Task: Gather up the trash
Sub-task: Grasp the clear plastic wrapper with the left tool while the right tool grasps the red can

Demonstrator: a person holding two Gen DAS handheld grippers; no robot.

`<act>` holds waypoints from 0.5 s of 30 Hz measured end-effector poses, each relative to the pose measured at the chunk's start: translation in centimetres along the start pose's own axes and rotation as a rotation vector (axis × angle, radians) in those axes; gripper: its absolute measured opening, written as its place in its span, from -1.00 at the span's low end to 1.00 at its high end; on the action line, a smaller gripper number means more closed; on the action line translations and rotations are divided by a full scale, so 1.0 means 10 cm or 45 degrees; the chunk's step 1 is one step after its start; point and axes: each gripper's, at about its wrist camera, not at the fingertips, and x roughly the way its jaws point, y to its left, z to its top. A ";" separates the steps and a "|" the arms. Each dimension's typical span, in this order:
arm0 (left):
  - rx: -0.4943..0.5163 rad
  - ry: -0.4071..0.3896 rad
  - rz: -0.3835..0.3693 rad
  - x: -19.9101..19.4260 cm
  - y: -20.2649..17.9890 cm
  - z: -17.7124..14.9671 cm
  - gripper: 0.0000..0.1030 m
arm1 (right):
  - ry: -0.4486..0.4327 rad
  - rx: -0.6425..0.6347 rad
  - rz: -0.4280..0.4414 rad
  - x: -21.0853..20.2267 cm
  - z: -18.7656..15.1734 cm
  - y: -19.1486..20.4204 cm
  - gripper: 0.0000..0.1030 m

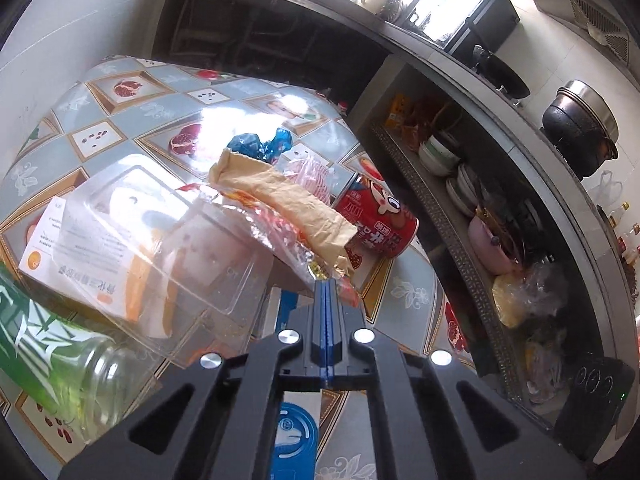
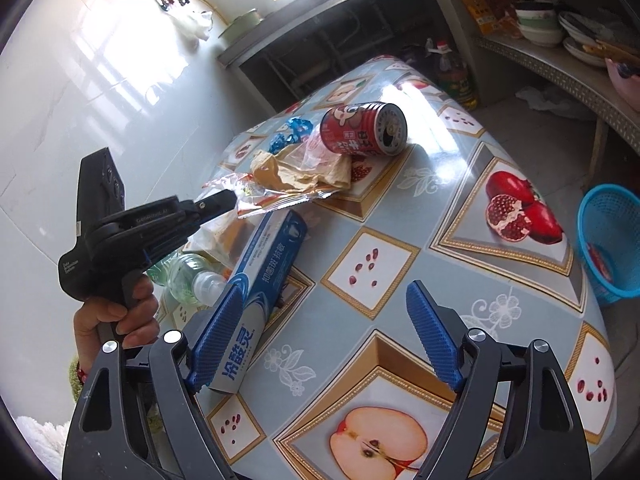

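Trash lies on a fruit-patterned tablecloth (image 2: 460, 184). My left gripper (image 1: 328, 284) is shut on a clear crinkled plastic wrapper (image 1: 280, 236), also seen from the right wrist view (image 2: 260, 196), with a tan paper scrap (image 1: 288, 196) lying on it. Behind it are a red can (image 1: 376, 220) on its side and a blue foil wrapper (image 1: 260, 144). A clear plastic clamshell (image 1: 160, 240), an orange-and-white box (image 1: 72, 256) and a green-labelled bottle (image 1: 52, 352) lie to the left. My right gripper (image 2: 332, 332) is open and empty beside a blue toothpaste box (image 2: 260, 288).
A blue plastic basket (image 2: 612, 240) stands on the floor right of the table. Shelves with bowls and plates (image 1: 452, 160) run along the right. A white wall (image 2: 80, 120) lies left of the table. An oil bottle (image 2: 452, 72) stands beyond the table.
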 end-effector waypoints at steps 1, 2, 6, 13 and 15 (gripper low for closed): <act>-0.001 -0.006 0.000 -0.03 0.00 -0.01 -1.00 | -0.005 0.001 -0.004 -0.02 0.00 -0.01 0.53; -0.005 -0.011 -0.003 -0.07 0.00 -0.03 -1.00 | -0.009 0.002 -0.006 -0.03 0.01 -0.02 0.53; -0.009 -0.050 -0.021 -0.27 0.01 -0.13 -1.00 | -0.027 -0.004 -0.015 -0.08 0.04 -0.01 0.52; -0.047 -0.066 -0.124 -0.37 0.01 -0.18 -0.88 | -0.093 -0.121 -0.058 -0.10 0.30 0.08 0.52; -0.048 -0.074 -0.102 -0.37 0.00 -0.17 -0.55 | -0.131 -0.232 -0.106 -0.08 0.51 0.14 0.57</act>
